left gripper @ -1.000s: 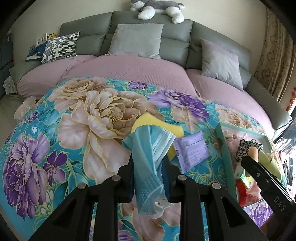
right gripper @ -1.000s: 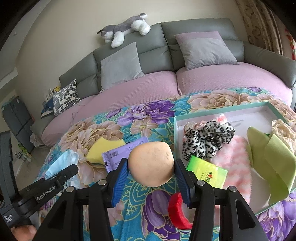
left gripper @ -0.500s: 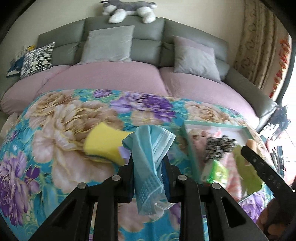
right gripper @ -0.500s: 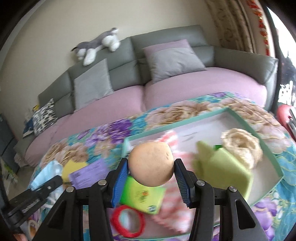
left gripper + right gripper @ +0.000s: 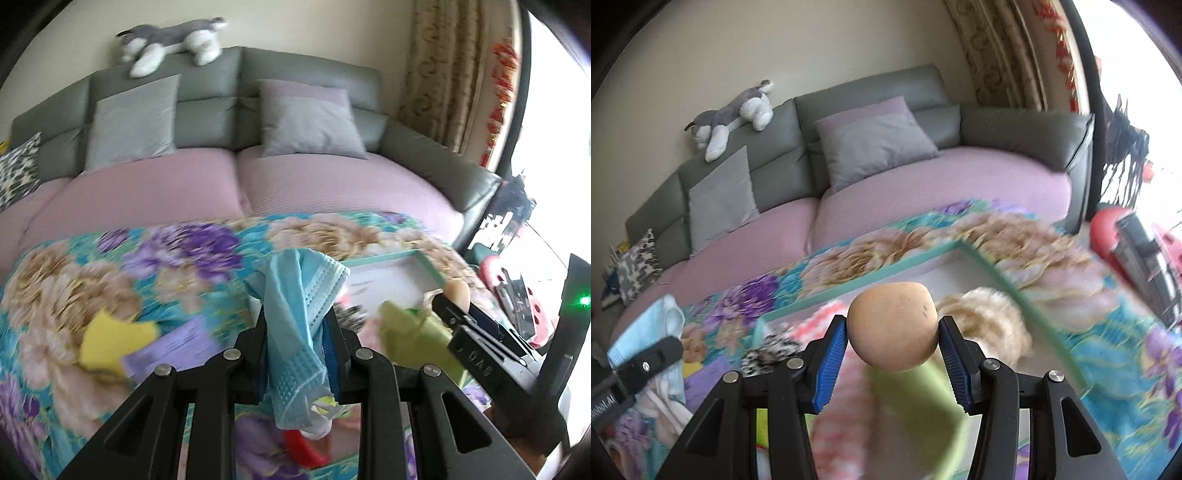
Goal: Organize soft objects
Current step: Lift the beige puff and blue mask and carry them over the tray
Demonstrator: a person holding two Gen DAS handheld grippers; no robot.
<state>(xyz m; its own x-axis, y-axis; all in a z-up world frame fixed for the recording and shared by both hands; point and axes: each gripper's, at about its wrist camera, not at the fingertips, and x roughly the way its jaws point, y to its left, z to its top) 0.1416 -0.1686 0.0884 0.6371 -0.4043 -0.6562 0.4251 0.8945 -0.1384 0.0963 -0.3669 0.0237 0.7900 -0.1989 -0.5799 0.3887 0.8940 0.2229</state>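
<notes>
My left gripper [image 5: 297, 354] is shut on a light blue face mask [image 5: 299, 317] that hangs between the fingers, above the near left part of the teal-rimmed white tray [image 5: 391, 254]. My right gripper [image 5: 892, 354] is shut on a tan egg-shaped sponge [image 5: 893, 325], held over the tray [image 5: 886, 271]. The sponge also shows in the left wrist view [image 5: 458, 291]. In the tray lie a cream fluffy scrunchie [image 5: 990, 317], a leopard scrunchie [image 5: 772, 350], a pink-white fuzzy cloth [image 5: 827, 317] and a green cloth [image 5: 413, 332].
A yellow sponge [image 5: 110, 336] and a purple packet [image 5: 177, 343] lie on the floral cloth [image 5: 92, 280] left of the tray. A red ring [image 5: 303, 446] sits near the tray's front. Behind is a grey and pink sofa [image 5: 221, 184] with cushions and a plush husky [image 5: 173, 37].
Both grippers have swung right, from the floral cloth to over the tray, each keeping its object. The yellow sponge and purple packet now lie far to the left.
</notes>
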